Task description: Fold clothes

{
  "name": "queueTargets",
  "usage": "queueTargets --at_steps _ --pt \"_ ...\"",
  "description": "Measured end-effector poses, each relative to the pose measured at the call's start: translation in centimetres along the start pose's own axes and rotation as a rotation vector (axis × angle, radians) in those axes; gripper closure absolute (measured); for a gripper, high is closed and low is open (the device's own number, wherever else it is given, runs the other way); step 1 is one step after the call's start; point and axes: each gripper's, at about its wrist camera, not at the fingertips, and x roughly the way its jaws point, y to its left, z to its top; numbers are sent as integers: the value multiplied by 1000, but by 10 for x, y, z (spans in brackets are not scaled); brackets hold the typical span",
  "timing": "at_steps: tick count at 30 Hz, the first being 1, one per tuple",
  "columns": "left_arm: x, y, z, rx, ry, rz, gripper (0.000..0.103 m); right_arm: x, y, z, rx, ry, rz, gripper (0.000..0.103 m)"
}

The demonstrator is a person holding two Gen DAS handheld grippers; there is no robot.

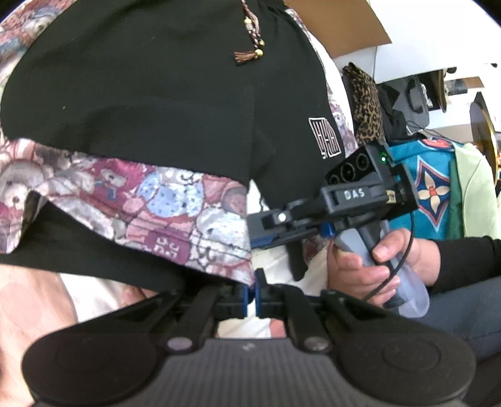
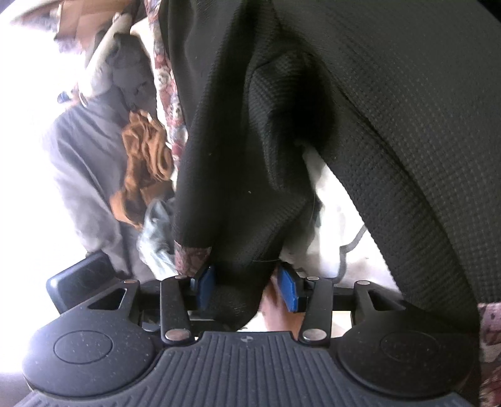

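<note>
A black garment [image 1: 156, 94] with a teddy-bear print hem [image 1: 175, 206], a tasselled drawstring [image 1: 250, 37] and a white logo hangs across the left wrist view. My left gripper [image 1: 252, 294] is shut on the corner of that printed hem. My right gripper [image 1: 260, 228] sits to the right, held by a hand [image 1: 369, 263], its jaws at the garment's other edge. In the right wrist view the black garment [image 2: 407, 125] fills the frame. A bunched fold of it lies between the blue pads [image 2: 289, 291] of my right gripper [image 2: 247, 288], against the left pad, with a gap at the right pad.
A leopard-print cloth [image 1: 364, 103], a teal patterned fabric [image 1: 432, 188] and a pale green garment [image 1: 476, 188] hang at the right. Cardboard [image 1: 338, 25] stands behind. A brown garment [image 2: 144, 162], grey cloth [image 2: 87, 175] and white cloth [image 2: 328, 234] lie beyond the right gripper.
</note>
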Motion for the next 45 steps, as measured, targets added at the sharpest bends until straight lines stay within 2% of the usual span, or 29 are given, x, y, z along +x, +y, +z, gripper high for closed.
queueTargets --at_steps 3,9,10,11,12,15,17,18,19,20,22,25,27,29,32,35,38,43,45 --pt "2 -2 1 1 -33 -10 99 -1 -4 -1 19 -2 33 56" --pt "1 1 -1 3 -51 -12 99 2 -9 -5 28 9 24 57" --pt "2 0 0 2 -71 -6 99 2 -9 -6 17 11 21 63" --pt "5 -1 2 1 -80 12 99 3 -6 -6 -10 18 11 89" --pt "8 -2 3 0 -76 36 99 4 -3 -6 -36 30 8 103" --pt "14 3 4 -28 -106 85 98 3 2 -7 -85 35 -27 103" --pt "15 6 4 -48 -106 115 91 1 5 -9 -112 37 -45 103" --pt "14 7 4 -57 -204 97 88 0 7 -10 -119 39 -48 103" --pt "12 9 2 -60 -383 54 81 -2 9 -11 -127 40 -52 103" --pt "8 10 -1 -60 -480 37 76 -4 11 -11 -132 41 -56 103" --pt "-1 14 -4 -63 -567 30 69 -9 13 -9 -144 44 -68 103" --pt "-10 30 -13 -120 -634 39 65 -19 15 -8 -171 50 -95 103" --pt "-14 39 -18 -154 -663 84 65 -24 18 -8 -180 53 -112 103" --pt "-22 50 -24 -183 -724 116 65 -30 16 -9 -181 55 -128 103" --pt "-34 62 -30 -209 -758 195 66 -38 11 -9 -181 52 -157 103" --pt "-47 73 -36 -245 -826 237 66 -41 7 -9 -182 53 -193 103" --pt "-55 88 -38 -331 -888 299 67 -40 3 -9 -182 62 -234 103" --pt "-67 109 -37 -465 -1025 335 69 -38 0 -11 -189 76 -286 103" --pt "-71 116 -33 -488 -1065 351 68 -37 0 -11 -195 79 -300 103"
